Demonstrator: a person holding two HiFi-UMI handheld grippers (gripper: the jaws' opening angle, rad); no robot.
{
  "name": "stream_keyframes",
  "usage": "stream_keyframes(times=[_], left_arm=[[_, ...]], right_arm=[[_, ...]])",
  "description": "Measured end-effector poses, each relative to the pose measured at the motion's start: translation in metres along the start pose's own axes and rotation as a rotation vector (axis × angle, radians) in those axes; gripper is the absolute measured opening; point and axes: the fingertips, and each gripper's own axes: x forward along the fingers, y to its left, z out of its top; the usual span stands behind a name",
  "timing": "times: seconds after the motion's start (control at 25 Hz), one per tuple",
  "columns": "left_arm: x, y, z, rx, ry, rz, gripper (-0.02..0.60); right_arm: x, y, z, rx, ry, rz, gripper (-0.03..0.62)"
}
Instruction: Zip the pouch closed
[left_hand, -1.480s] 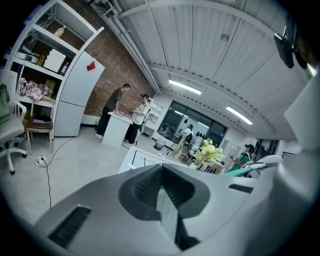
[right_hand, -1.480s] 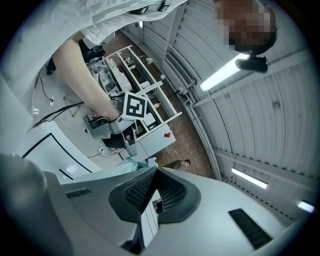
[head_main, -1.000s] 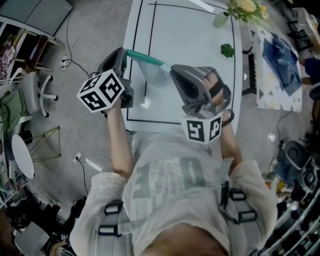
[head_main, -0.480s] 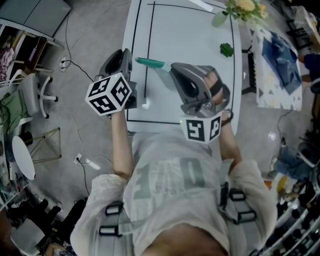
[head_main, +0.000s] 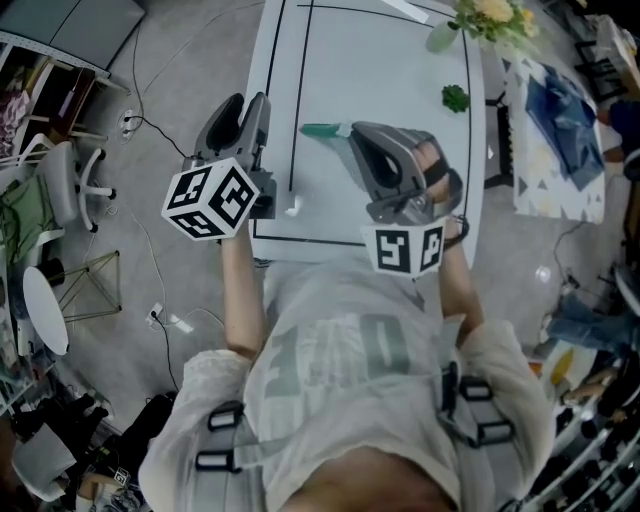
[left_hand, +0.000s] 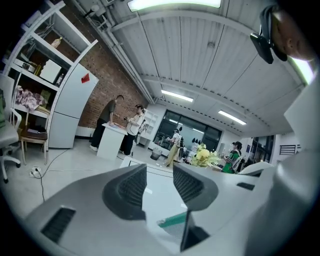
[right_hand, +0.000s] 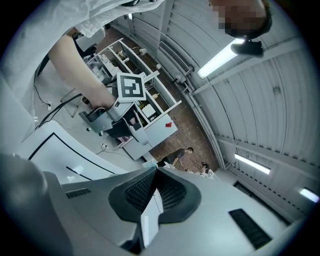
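Observation:
The pouch (head_main: 322, 131) is clear with a green zip strip along its top. It hangs over the white table (head_main: 400, 70), and my right gripper (head_main: 354, 132) is shut on its right end. In the right gripper view a pale strip of the pouch (right_hand: 150, 216) shows pinched between the ribbed pads of that gripper (right_hand: 154, 172). My left gripper (head_main: 247, 103) stands to the pouch's left, apart from it, its jaws opening with nothing between them. The left gripper view has the green strip (left_hand: 173, 219) low and to the right, beyond the spread jaws of the left gripper (left_hand: 159, 172).
A black line frames a rectangle on the table. A small white scrap (head_main: 293, 209) lies near the front edge, a green sprig (head_main: 455, 98) and flowers (head_main: 490, 14) at the far right. On the floor to the left are a chair (head_main: 70, 180) and cables.
The left gripper has let go of the pouch's green end, opened and drawn back to the left. The pouch's free end has swung right, toward the right gripper.

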Motion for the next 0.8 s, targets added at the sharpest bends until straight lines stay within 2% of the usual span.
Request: stream_keyframes(times=[0.28, 0.48, 0.64, 0.8], left_arm=[[-0.005, -0.001, -0.004, -0.003, 0.004, 0.007, 0.147], [-0.009, 0.002, -0.001, -0.017, -0.008, 0.014, 0.147], [-0.01, 0.004, -0.004, -0.026, -0.006, 0.021, 0.147], [-0.009, 0.003, -0.008, -0.027, 0.006, 0.022, 0.147]], right_arm=[[0.014, 0.015, -0.027, -0.03, 0.043, 0.024, 0.008], [0.025, 0.018, -0.059, -0.026, 0.122, 0.024, 0.008], [0.039, 0.029, -0.11, 0.038, 0.222, 0.021, 0.008], [0.044, 0.037, -0.159, 0.158, 0.34, 0.008, 0.008]])
